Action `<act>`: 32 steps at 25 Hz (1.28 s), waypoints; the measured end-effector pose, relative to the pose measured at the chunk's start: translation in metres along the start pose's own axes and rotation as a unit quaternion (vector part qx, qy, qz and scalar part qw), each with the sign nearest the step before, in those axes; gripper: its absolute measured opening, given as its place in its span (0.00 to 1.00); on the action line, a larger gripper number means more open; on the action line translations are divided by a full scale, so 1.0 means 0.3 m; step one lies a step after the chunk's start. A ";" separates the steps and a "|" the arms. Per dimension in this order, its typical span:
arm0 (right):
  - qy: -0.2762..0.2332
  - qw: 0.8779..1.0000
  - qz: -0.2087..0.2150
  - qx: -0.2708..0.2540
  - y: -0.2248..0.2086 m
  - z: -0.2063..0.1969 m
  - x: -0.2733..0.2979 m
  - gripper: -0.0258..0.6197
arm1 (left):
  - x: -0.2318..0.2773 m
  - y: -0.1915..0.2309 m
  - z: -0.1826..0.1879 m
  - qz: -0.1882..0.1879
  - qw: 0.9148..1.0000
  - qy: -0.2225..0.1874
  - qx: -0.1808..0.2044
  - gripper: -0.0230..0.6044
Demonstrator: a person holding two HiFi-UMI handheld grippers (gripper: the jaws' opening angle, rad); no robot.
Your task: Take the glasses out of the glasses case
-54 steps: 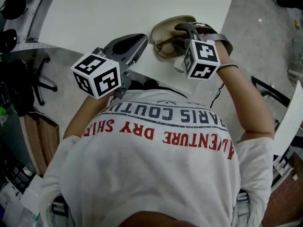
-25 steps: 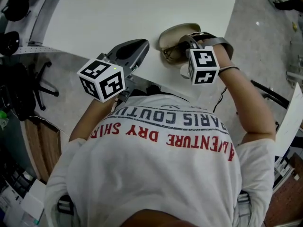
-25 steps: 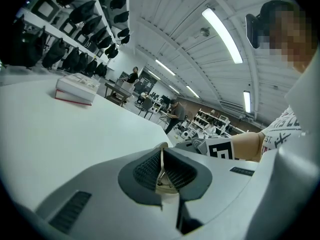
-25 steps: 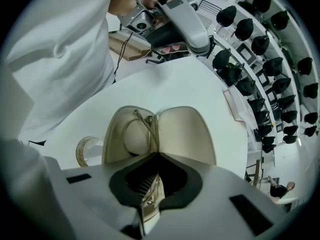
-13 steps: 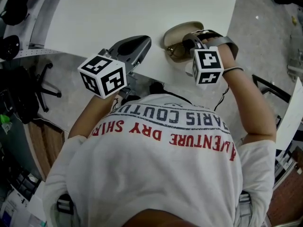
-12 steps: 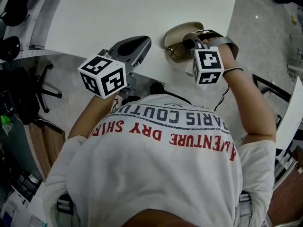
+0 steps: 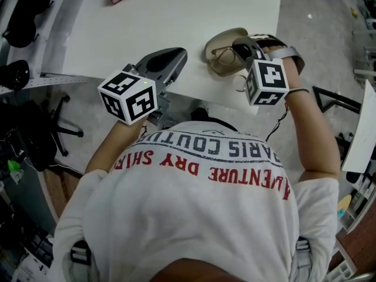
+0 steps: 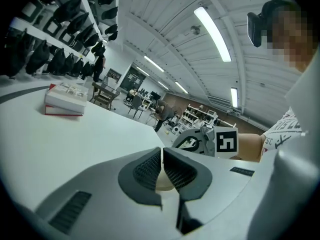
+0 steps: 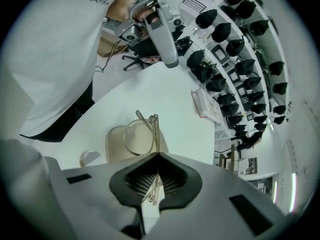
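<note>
The right gripper (image 7: 236,43) is clamped on the glasses (image 7: 222,53) by their thin frame, just over the open case (image 7: 218,67) at the table's (image 7: 176,10) near right edge. The left gripper (image 7: 176,54), closed and empty, hovers to its left. Lift straight and level so the temples clear the rim.

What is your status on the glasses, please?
Left claw shut, empty. Right claw shut on glasses, over open glasses case. Nothing in the way.
</note>
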State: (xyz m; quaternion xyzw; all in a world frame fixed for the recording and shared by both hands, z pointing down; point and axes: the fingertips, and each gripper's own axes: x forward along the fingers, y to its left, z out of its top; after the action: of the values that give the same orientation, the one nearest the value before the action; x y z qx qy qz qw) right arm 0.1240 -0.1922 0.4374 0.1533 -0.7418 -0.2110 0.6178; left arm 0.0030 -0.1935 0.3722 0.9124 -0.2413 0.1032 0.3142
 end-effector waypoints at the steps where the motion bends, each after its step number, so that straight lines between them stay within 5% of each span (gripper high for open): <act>1: 0.000 1.000 -0.016 0.015 -0.017 -0.003 -0.028 0.08 | -0.005 -0.010 0.008 -0.005 1.000 -0.001 0.004 0.09; 7: -0.019 0.986 -0.109 0.122 -0.089 0.034 -0.224 0.08 | -0.055 -0.072 0.043 -0.039 0.999 -0.007 0.027 0.09; 12: -0.067 0.954 -0.176 0.234 -0.082 0.062 -0.406 0.08 | -0.079 -0.174 0.062 -0.070 0.996 -0.012 0.047 0.09; 18: -0.173 0.879 -0.218 0.387 -0.042 0.145 -0.595 0.08 | -0.136 -0.266 0.058 -0.099 0.993 -0.012 0.063 0.09; 32: -0.300 0.733 -0.282 0.542 0.163 0.266 -0.790 0.08 | -0.289 -0.400 0.009 -0.148 0.984 -0.001 0.099 0.09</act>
State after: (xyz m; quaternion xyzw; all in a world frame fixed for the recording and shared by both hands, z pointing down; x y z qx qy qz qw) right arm 0.0921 -0.0244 0.2482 0.5932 -0.7997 0.0273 0.0879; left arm -0.0110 -0.0805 0.2777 0.9647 -0.0928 0.0778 0.2340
